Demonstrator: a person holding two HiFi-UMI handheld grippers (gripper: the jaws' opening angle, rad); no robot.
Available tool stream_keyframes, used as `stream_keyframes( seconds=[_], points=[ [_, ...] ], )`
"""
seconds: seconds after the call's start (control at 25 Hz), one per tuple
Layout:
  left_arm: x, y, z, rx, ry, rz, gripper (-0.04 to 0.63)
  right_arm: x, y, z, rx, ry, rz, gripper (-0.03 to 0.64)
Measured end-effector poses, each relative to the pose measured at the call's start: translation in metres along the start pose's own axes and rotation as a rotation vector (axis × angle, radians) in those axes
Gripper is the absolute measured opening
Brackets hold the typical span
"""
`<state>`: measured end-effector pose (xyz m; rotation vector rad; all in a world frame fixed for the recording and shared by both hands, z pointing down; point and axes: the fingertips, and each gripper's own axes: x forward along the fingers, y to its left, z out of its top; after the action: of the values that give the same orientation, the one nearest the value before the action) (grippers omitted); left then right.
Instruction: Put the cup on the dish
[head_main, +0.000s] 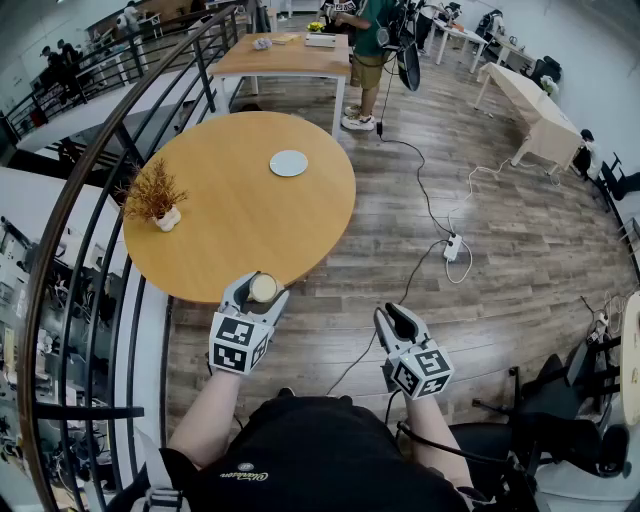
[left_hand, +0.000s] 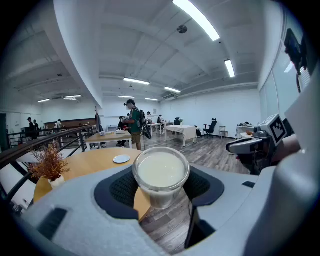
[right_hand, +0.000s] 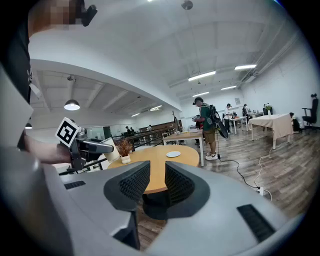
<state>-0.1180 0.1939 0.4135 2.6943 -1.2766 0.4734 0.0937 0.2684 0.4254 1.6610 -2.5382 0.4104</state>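
Note:
A clear cup (head_main: 263, 288) (left_hand: 161, 172) of milky liquid sits upright between the pads of my left gripper (head_main: 258, 291) (left_hand: 161, 186), which is shut on it. It hangs over the near edge of the round wooden table (head_main: 230, 235). The small pale dish (head_main: 288, 163) (left_hand: 121, 159) (right_hand: 173, 154) lies bare on the far side of the table. My right gripper (head_main: 400, 322) (right_hand: 157, 182) hovers over the floor to the right of the table. Its pads stand a narrow gap apart with nothing between them.
A dried plant in a white pot (head_main: 155, 197) (left_hand: 50, 165) stands at the table's left edge. A black curved railing (head_main: 90, 170) runs along the left. A cable and power strip (head_main: 452, 247) lie on the wooden floor to the right. A person (head_main: 365, 50) stands by a far table.

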Motion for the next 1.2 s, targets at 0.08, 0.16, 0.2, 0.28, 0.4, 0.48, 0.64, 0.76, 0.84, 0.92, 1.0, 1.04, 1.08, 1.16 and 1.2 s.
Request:
stream_keyframes(
  seconds=[0.08,0.16,0.2,0.28,0.4,0.48,0.64,0.76,0.84,0.92,1.0,1.04,1.08,1.16,1.2],
  points=[
    [0.001,-0.002,0.001,0.001,-0.001,-0.002,0.267,0.0,0.002,0.0,-0.004,0.001,0.007,0.094],
    [0.002,-0.004,0.002,0.003,-0.001,-0.003,0.267,0.001,0.004,0.0,-0.009,0.003,0.015,0.092],
    [0.002,-0.005,0.003,0.003,0.0,-0.003,0.267,0.002,0.005,0.001,-0.011,0.004,0.018,0.092],
    [0.003,-0.007,0.004,0.005,0.001,-0.005,0.267,0.004,0.007,0.001,-0.008,0.006,0.028,0.092],
    [0.004,-0.01,0.006,0.006,0.0,-0.008,0.267,0.005,0.008,0.002,0.013,0.001,0.048,0.092],
    [0.007,-0.014,0.008,0.01,0.0,-0.007,0.267,0.006,0.007,0.002,0.015,0.0,0.061,0.094],
    [0.017,-0.023,0.012,0.014,0.003,0.003,0.267,0.004,0.0,0.001,-0.007,0.004,0.088,0.094],
    [0.026,-0.038,0.015,0.018,0.002,0.012,0.267,-0.002,-0.013,-0.002,-0.024,0.006,0.106,0.094],
    [0.032,-0.051,0.019,0.021,-0.003,0.018,0.267,-0.009,-0.022,-0.004,-0.033,0.008,0.119,0.094],
    [0.036,-0.063,0.022,0.021,-0.007,0.027,0.267,-0.016,-0.029,-0.006,-0.038,0.011,0.136,0.094],
    [0.039,-0.073,0.021,0.019,-0.008,0.037,0.267,-0.023,-0.036,-0.009,-0.042,0.014,0.153,0.094],
    [0.041,-0.077,0.022,0.018,-0.008,0.041,0.267,-0.026,-0.039,-0.01,-0.043,0.014,0.16,0.094],
    [0.041,-0.081,0.023,0.017,-0.007,0.044,0.267,-0.029,-0.041,-0.01,-0.044,0.013,0.166,0.094],
    [0.043,-0.088,0.024,0.018,-0.005,0.048,0.267,-0.033,-0.045,-0.01,-0.047,0.008,0.174,0.094],
    [0.044,-0.09,0.024,0.018,-0.004,0.05,0.267,-0.034,-0.046,-0.01,-0.05,0.005,0.178,0.094]
  ],
)
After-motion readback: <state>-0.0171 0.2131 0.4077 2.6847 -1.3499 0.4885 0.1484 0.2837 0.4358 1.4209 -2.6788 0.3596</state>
